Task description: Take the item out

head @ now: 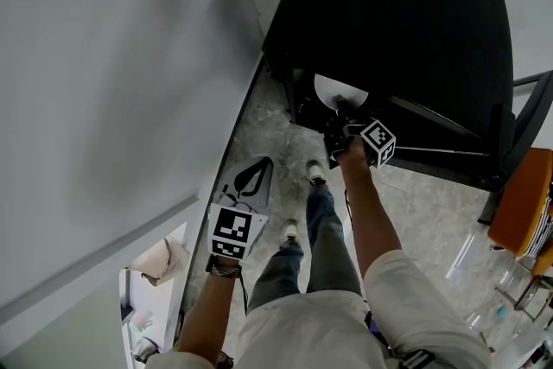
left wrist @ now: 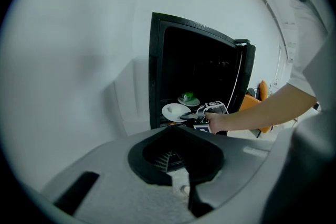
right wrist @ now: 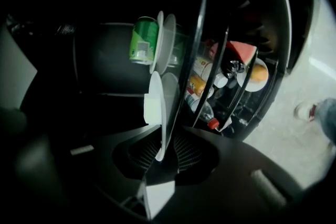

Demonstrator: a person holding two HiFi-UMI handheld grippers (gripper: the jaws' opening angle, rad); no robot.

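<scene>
One white plate [right wrist: 156, 105], rim edge-on between the right gripper [right wrist: 164, 147] jaws, jaws apart, closing on it.

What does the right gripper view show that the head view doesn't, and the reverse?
Only the right gripper view: a green can on a second plate, a white block on the near plate, and bottles. Only the head view: the left gripper hanging aside and an orange chair. Both: the near plate, with the right gripper closing its jaws around the rim.
</scene>
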